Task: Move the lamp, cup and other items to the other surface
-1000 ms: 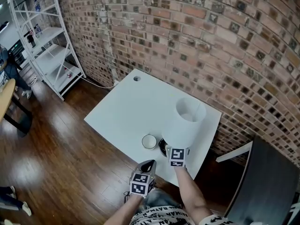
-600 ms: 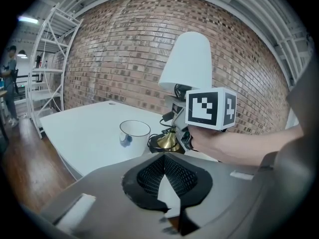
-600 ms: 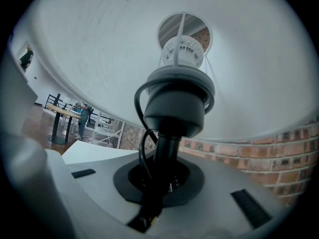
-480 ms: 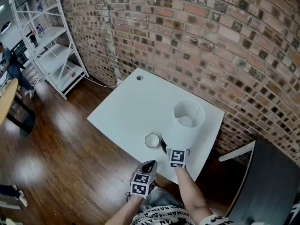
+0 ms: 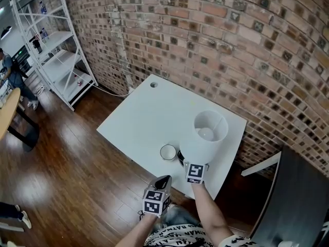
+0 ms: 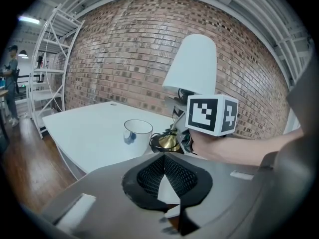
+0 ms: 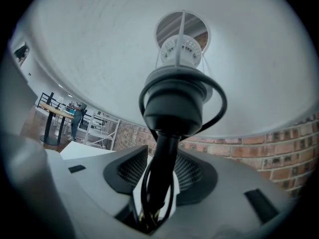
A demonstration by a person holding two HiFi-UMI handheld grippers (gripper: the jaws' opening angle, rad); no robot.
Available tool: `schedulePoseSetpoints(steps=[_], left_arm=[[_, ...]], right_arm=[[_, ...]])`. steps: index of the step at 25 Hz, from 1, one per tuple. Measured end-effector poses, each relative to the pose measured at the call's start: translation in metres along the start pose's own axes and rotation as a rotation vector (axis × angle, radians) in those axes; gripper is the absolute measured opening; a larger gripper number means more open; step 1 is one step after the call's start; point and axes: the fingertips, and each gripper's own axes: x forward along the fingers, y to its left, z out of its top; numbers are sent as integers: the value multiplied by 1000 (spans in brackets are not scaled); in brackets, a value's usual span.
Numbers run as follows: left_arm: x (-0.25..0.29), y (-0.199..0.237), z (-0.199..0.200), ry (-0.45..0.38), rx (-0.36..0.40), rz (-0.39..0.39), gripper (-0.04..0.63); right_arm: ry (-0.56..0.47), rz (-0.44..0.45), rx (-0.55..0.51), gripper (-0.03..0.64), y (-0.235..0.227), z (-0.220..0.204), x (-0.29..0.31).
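Observation:
A lamp with a white shade [image 5: 205, 138] stands on the near right of the white table [image 5: 149, 112]; its brass base [image 6: 167, 142] sits by the table's edge. A white cup [image 5: 167, 152] stands just left of the base. My right gripper [image 5: 188, 161] reaches level to the lamp's black stem [image 7: 164, 153] under the socket. Its jaws have just been opening, and the stem stands between the pads with a slight gap. My left gripper [image 5: 163, 181] hovers off the table's near edge, shut and empty, pointing at the cup [image 6: 137, 133].
A brick wall runs behind the table. A white shelf rack [image 5: 51, 45] stands at the far left over wooden floor. A dark surface [image 5: 293, 199] lies to the right, with a white bar [image 5: 259, 164] between it and the table. A person [image 5: 9, 71] stands far left.
The lamp's shade has tilted slightly, so the bulb now shows through its top opening. Both grippers and the cup stay where they were.

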Motion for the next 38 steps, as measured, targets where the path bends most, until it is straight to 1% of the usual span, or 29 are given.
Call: schedulePoseSetpoints(steps=[2,4,5,7,9,10,13,16,19,21,24,26,28,31,35,38], left_arm=[[-1,0,0,-2,3,-4,2],[-1,-1,1,-4,6,-10,2],[-2,-1,1,-4,6,-13,2],[-4,-3,1,-1,1,-21,2],[-11,-5,4,1,-4,-27,2],[-15,-6,7,0,-5,-27,2],[-31,-7,14,-9,-4,-27,2],[-48,-8,18,-19,-4,-47,2],[-65,-14,22,-28,-24,-98,2],[-77,-28,27,-36,-22,-148,2],[-98,-55,21,-33,10,-232,2],[-113,-75,12,-28,28,-284,2],[-126,-97,-1,-18,39,-337,2],[-144,-129,-25,14,55,-416,2],[-160,-170,-46,61,98,-523,2],[-168,-200,-58,76,140,-584,2]], right_arm=[[7,0,-6,175,0,-2,-2],[25,2,-3,243,0,-7,-4],[35,4,3,257,-1,-9,-6],[65,11,17,318,-2,-14,-13],[118,22,31,370,-2,-22,-25],[150,24,43,382,-2,-27,-33],[249,14,77,391,-3,-41,-73],[326,-22,102,391,-4,-48,-126],[399,-49,171,391,-1,-31,-182],[450,-71,202,391,-2,-18,-222],[513,-150,242,391,-7,0,-288],[537,-215,298,391,-15,7,-329],[555,-270,338,391,-23,11,-366],[579,-346,359,390,-32,16,-420],[581,-479,417,391,-49,24,-484],[566,-551,465,390,-59,26,-520]])
